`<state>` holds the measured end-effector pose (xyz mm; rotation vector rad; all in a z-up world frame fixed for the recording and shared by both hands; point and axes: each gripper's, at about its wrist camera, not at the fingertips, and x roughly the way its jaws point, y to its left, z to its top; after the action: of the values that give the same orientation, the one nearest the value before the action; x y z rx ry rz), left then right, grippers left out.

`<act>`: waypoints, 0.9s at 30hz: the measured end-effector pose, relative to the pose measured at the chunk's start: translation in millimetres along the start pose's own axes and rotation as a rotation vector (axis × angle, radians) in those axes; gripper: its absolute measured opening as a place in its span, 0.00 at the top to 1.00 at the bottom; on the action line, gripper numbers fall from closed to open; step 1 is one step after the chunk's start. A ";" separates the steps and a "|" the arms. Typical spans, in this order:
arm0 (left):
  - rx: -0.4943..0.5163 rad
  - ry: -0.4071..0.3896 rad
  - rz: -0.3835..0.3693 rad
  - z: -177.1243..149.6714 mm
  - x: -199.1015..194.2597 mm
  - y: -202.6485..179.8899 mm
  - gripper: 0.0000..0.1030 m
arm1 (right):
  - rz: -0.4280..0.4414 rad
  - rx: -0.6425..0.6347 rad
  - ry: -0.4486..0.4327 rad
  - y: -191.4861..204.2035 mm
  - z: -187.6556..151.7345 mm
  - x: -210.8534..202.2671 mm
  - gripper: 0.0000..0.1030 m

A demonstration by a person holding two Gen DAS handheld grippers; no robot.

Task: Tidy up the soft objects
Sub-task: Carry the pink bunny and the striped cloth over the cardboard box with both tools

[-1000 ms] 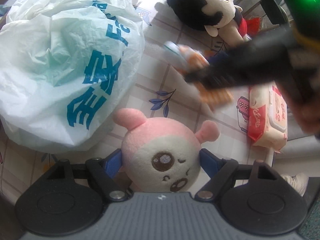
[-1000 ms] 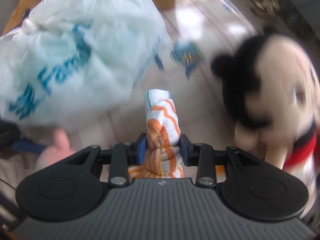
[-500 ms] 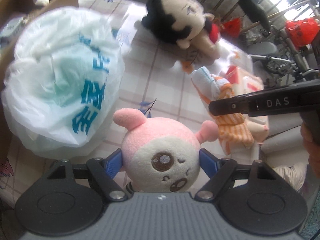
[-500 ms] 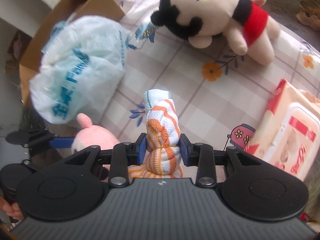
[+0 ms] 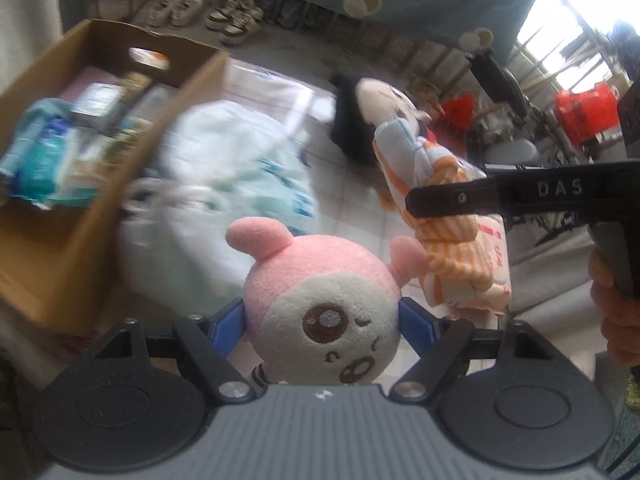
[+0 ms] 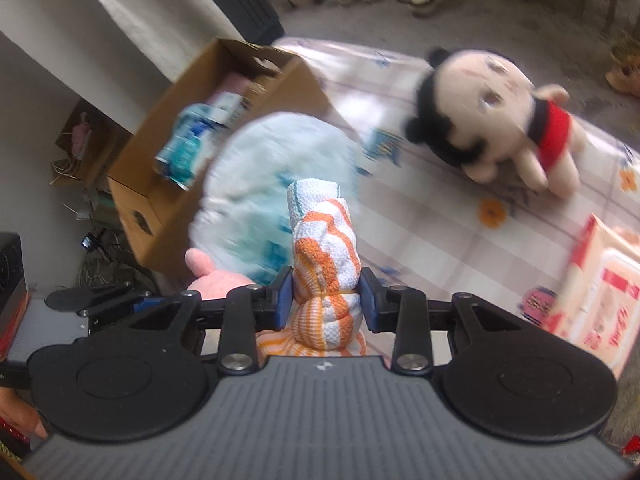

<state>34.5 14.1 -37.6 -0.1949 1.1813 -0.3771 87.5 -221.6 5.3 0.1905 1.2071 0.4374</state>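
Left wrist view: the left gripper [image 5: 322,322] is closed on a pink and white plush toy [image 5: 324,312], its blue pads pressing the round head from both sides, the toy's face turned toward the camera.
Right wrist view: the right gripper [image 6: 326,298] is closed on a rolled orange and white towel [image 6: 324,256], which stands up between the pads with its white, teal-edged end on top.
Height: both held things hang above the tabletop [image 6: 432,216], clear of it.
Grippers together: the right gripper shows in the left wrist view as a black bar at the right with the towel [image 5: 436,216] in it, just beside the plush toy; a hand [image 5: 618,308] grips its handle.
Plastic bag: a white bag with blue print [image 6: 276,184] lies on the tabletop beneath the held things, blurred.
Cardboard box: an open box [image 5: 80,216] stands at the tabletop's left end, touching or just beside the bag, with packets inside.
Doll: a black-haired doll in red [image 6: 492,112] lies on the far side of the tabletop, well apart from the grippers.
Wipes: a pink and red pack of wipes [image 6: 600,292] lies at the right edge of the tabletop.
Floor: pairs of shoes [image 5: 200,12] are lined up on the floor beyond the tabletop.
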 end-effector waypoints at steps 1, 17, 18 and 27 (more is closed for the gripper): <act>-0.005 -0.010 0.007 0.9 -8.7 8.7 0.21 | 0.011 -0.008 -0.009 12.0 4.9 0.2 0.68; -0.093 -0.092 0.119 46.6 -80.8 161.9 0.21 | 0.127 -0.120 -0.067 199.4 93.1 73.0 0.68; -0.096 -0.080 0.120 51.4 -75.9 170.1 0.21 | 0.119 -0.120 -0.065 207.0 98.7 80.3 0.68; -0.091 -0.009 0.107 86.0 -26.2 221.6 0.20 | 0.047 -0.078 -0.088 235.6 125.1 127.4 0.68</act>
<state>146.6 224.3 -58.9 -0.2105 1.1957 -0.2286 187.4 55.7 27.1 0.1694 1.0992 0.5116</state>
